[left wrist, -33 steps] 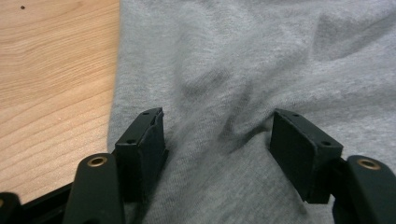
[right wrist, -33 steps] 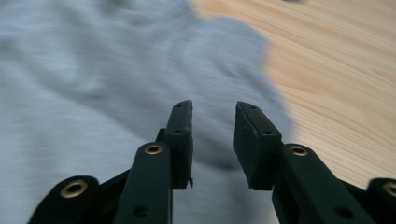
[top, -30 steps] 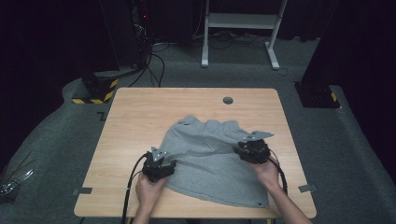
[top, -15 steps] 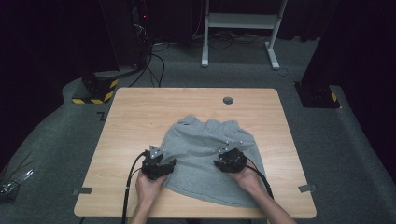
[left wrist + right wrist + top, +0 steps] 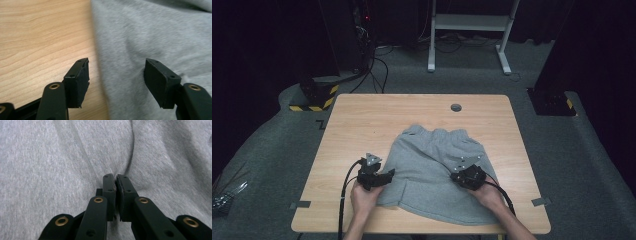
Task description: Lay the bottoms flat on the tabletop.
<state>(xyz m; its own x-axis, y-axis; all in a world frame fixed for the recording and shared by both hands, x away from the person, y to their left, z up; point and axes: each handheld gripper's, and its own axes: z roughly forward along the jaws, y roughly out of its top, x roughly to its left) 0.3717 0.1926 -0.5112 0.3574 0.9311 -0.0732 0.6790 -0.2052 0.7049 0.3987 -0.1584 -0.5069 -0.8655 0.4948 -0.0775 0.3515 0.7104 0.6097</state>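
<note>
Lying spread flat on the near half of the wooden table [image 5: 362,125], waistband toward the far side: grey shorts [image 5: 437,170]. Hovering at the shorts' near left edge with jaws spread wide, one over bare wood and one over cloth: the left gripper [image 5: 116,75]. Resting on the near right part of the shorts with jaws pressed together at a fold; cannot tell whether pinching cloth: the right gripper [image 5: 115,180].

Right gripper [image 5: 115,178] jaws together over grey shorts [image 5: 62,157]
</note>
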